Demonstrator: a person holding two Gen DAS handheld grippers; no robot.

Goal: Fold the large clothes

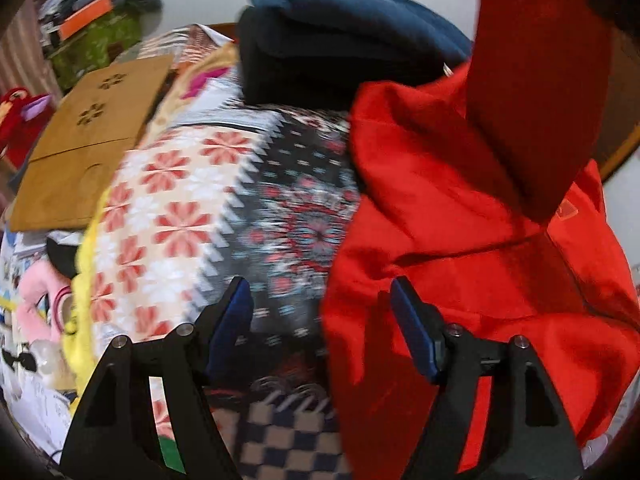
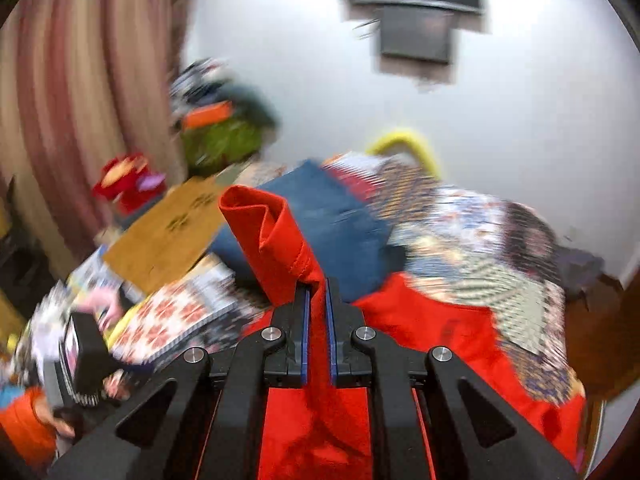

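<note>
Right wrist alone shows jaws pinching red garment [image 2: 316, 300]

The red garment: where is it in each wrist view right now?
Left wrist: red garment fills the right half, a strip rising to the top edge.
Right wrist: it runs up the centre, pinched in the right gripper, and spreads lower right.
Shared landmark: the tan board, at left in both.

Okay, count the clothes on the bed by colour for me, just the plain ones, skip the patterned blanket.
Red: 1, the red garment, part of it pinched in the right gripper
Blue: 1, the blue garment
Black: 1, the black garment, under the blue one
Total: 3
</note>
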